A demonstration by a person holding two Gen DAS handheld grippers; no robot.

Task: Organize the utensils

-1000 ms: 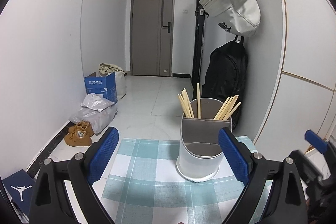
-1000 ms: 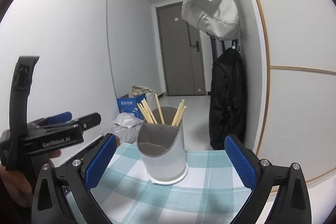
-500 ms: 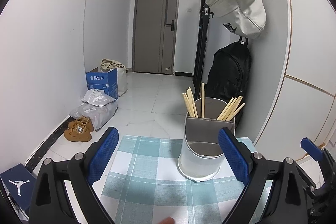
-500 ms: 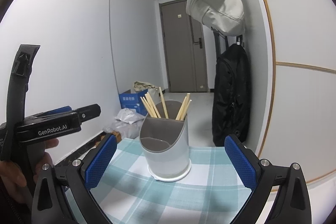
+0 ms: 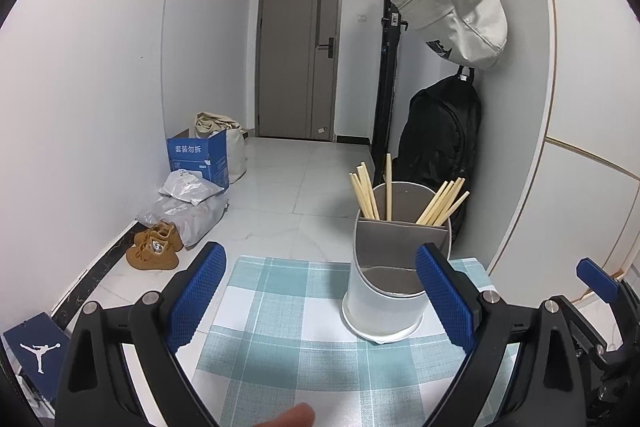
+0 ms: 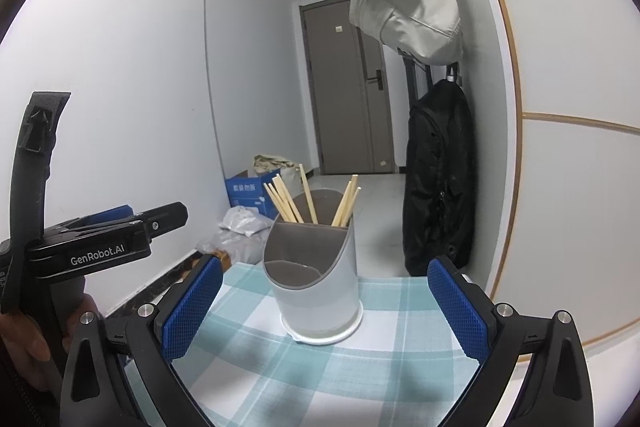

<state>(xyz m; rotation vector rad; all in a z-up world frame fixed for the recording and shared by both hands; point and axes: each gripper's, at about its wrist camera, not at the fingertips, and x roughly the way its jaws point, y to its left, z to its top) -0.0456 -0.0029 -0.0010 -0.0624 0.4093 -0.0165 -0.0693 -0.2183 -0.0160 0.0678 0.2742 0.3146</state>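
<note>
The fingers (image 5: 444, 301) of the left gripper (image 5: 320, 301) stand wide apart with nothing between them, their blue ribbed pads hanging over the near part of the desk (image 5: 280, 327), which is covered in a teal-and-white checked cloth. The right gripper (image 6: 326, 309) is spread just as wide and also holds nothing; in its view the left gripper's black body, marked GenRobot.AI, shows at the left edge with a hand (image 6: 24, 343) wrapped around its grip.

The utensil holder (image 5: 394, 279), a white cylinder with a grey inner lining and a slanted rim, stands upright on the cloth toward the desk's far edge and nearer its right side in the left wrist view. Its low front compartment faces the grippers and looks empty; the taller back part holds the wooden chopsticks (image 5: 400, 193). They stand with their long axes nearly vertical, tips up, fanned in two bunches: one leans left, the other leans right, and a single stick between them is close to upright.

Beyond the desk, a black backpack (image 5: 438, 139) hangs on the right wall under a cream bag (image 5: 460, 11). On the floor by the left wall lie a blue carton (image 5: 198, 157), grey parcels and tan shoes (image 5: 154, 247).
</note>
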